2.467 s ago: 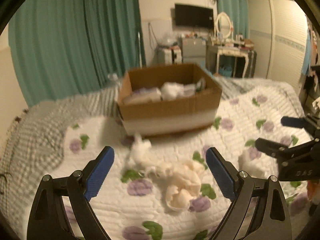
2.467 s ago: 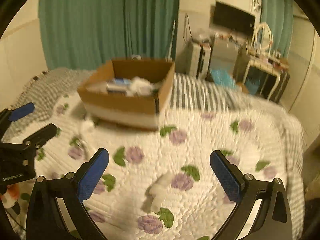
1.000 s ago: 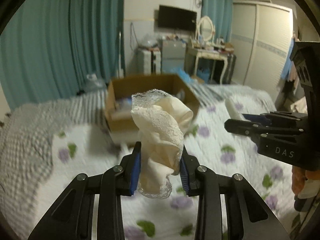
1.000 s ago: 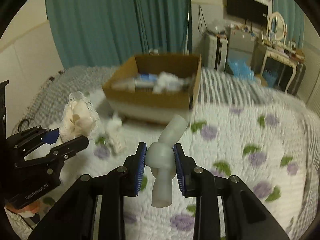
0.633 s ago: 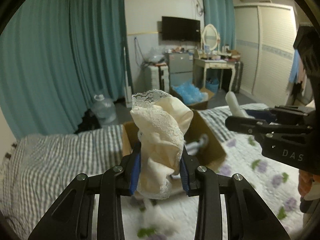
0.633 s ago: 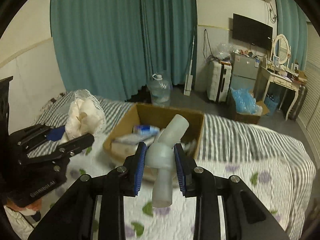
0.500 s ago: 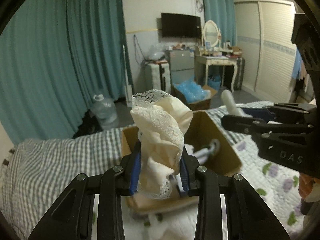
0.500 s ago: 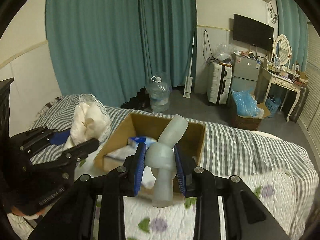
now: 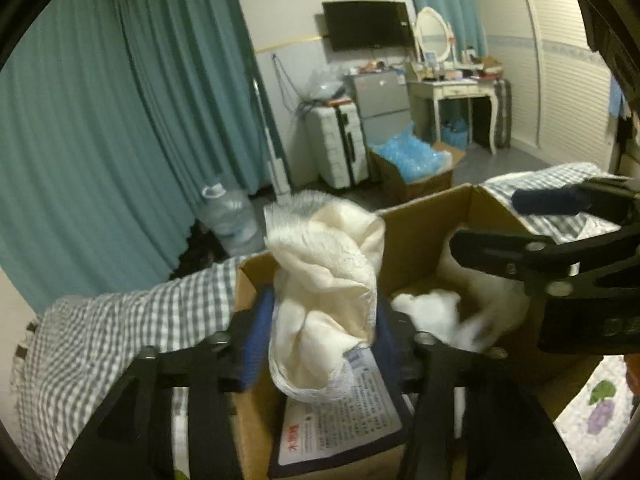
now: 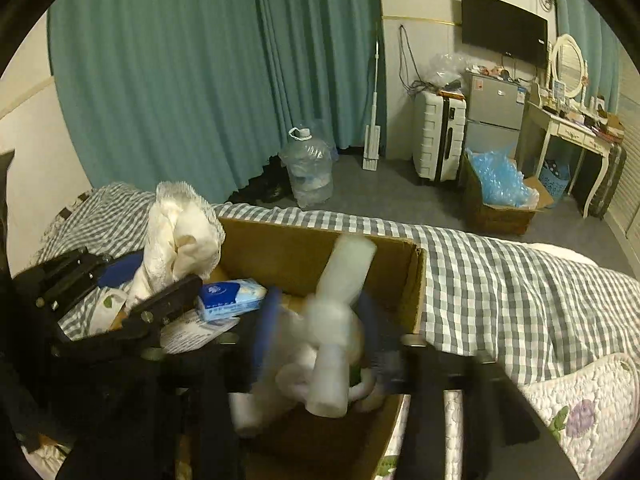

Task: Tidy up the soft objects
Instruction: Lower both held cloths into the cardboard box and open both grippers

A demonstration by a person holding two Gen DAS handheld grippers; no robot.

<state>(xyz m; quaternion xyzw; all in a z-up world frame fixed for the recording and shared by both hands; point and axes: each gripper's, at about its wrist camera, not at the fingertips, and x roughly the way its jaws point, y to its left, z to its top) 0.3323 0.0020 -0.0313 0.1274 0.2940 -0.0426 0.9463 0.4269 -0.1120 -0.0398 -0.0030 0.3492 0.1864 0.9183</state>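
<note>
Both sets of tongs hung over the open brown cardboard box (image 9: 420,232) on the bed. Our left gripper (image 9: 320,336), black with blue pads, was clamped on a crumpled cream-white lace-edged cloth (image 9: 324,276), which stood up between its 2 fingers above the near left corner of the box. From the right wrist view we saw that same left gripper (image 10: 132,292) at the box's left edge, the cloth (image 10: 180,240) bunched above its pads.

Our right gripper (image 10: 316,344) was blurred in its own view. A pale translucent white soft tube-shaped object (image 10: 332,336) sat between its blue pads, one end poking up toward the far wall of the box (image 10: 304,256). The pads looked slightly parted from the object, but we could not tell whether they held it or had let go. In the left wrist view the right gripper (image 9: 560,232) reached in over the right side of the box.

Inside the box lay a blue and white tissue packet (image 10: 228,296), a white printed flat packet with red characters (image 9: 340,412) and fluffy white soft pieces (image 9: 432,312). The box rested on a grey-and-white checked blanket (image 10: 500,280), beside a white quilt printed with purple flowers (image 10: 580,412).
</note>
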